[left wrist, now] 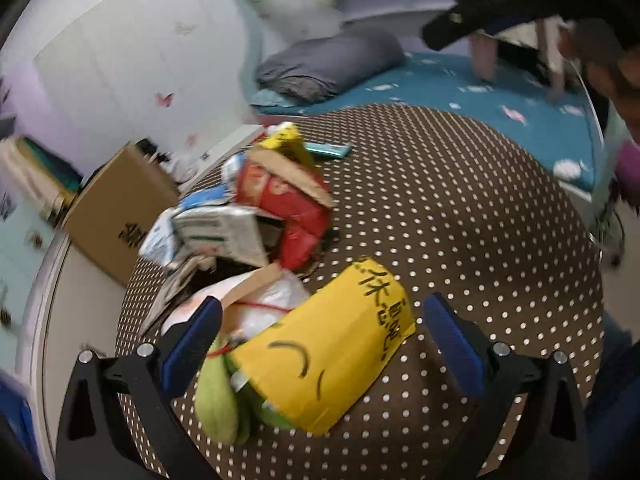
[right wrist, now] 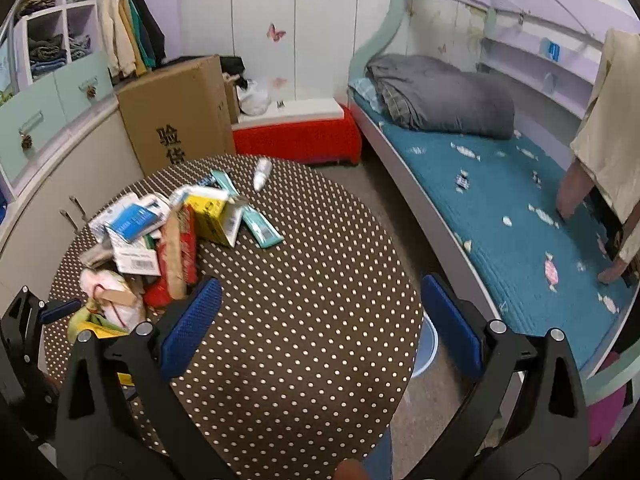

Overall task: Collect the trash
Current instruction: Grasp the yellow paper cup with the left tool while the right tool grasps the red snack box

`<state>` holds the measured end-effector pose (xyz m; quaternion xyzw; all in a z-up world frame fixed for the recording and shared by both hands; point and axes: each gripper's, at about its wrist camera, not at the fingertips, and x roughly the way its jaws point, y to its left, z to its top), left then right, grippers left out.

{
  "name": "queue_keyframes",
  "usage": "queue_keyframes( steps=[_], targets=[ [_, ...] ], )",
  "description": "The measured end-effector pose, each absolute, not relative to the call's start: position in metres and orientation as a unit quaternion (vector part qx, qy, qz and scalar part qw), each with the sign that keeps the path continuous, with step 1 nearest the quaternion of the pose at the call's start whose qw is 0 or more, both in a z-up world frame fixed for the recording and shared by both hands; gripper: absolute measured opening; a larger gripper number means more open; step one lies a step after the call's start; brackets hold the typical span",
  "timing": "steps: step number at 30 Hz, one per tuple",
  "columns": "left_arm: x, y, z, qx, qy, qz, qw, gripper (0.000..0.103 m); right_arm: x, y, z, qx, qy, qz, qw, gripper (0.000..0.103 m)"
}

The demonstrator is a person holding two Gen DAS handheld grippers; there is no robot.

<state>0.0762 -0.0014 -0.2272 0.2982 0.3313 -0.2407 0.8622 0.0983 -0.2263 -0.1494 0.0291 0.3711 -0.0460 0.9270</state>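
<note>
A heap of trash lies on the left side of a round brown polka-dot table [right wrist: 304, 320]. In it are a red packet [left wrist: 296, 208], white and blue cartons [right wrist: 134, 220], a yellow box [right wrist: 212, 212] and a teal tube [right wrist: 256, 220]. A small white bottle [right wrist: 262, 172] lies apart at the far edge. My left gripper [left wrist: 320, 344] is open, low over the table. A yellow card with black writing [left wrist: 332, 360] and a green wrapper [left wrist: 218, 400] lie between its fingers. My right gripper [right wrist: 320, 312] is open above bare tablecloth, right of the heap, holding nothing.
A cardboard box [right wrist: 176, 112] stands behind the table against low cabinets [right wrist: 48, 184]. A red stool [right wrist: 296, 136] and a bed with a teal sheet [right wrist: 500, 208] and grey duvet [right wrist: 444, 96] are to the right. A pale blue tub [right wrist: 426, 348] sits under the table's right edge. A person [left wrist: 616, 80] leans in at the right.
</note>
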Motion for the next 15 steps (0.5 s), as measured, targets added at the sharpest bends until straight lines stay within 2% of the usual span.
queue_keyframes(
  steps=[2,3,7,9,15],
  targets=[
    [0.079,-0.009,-0.236,0.315,0.339,-0.247,0.852,0.096,0.103,-0.229,-0.158,0.031,0.380,-0.046,0.923,0.097],
    [0.080,-0.012,-0.240,0.321,0.344,-0.253,0.845,0.076,0.106,-0.230,-0.162,0.032,0.384,-0.044,0.922,0.097],
    [0.075,-0.020,-0.243,0.318,0.352,-0.270,0.838,0.058,0.115,-0.233,-0.175,0.039,0.398,-0.031,0.916,0.097],
    [0.074,-0.022,-0.243,0.309,0.356,-0.263,0.842,0.051,0.121,-0.229,-0.181,0.047,0.402,-0.011,0.914,0.097],
    [0.071,-0.007,-0.228,0.246,0.362,-0.228,0.870,0.046,0.155,-0.199,-0.197,0.067,0.415,0.077,0.904,0.097]
  ],
)
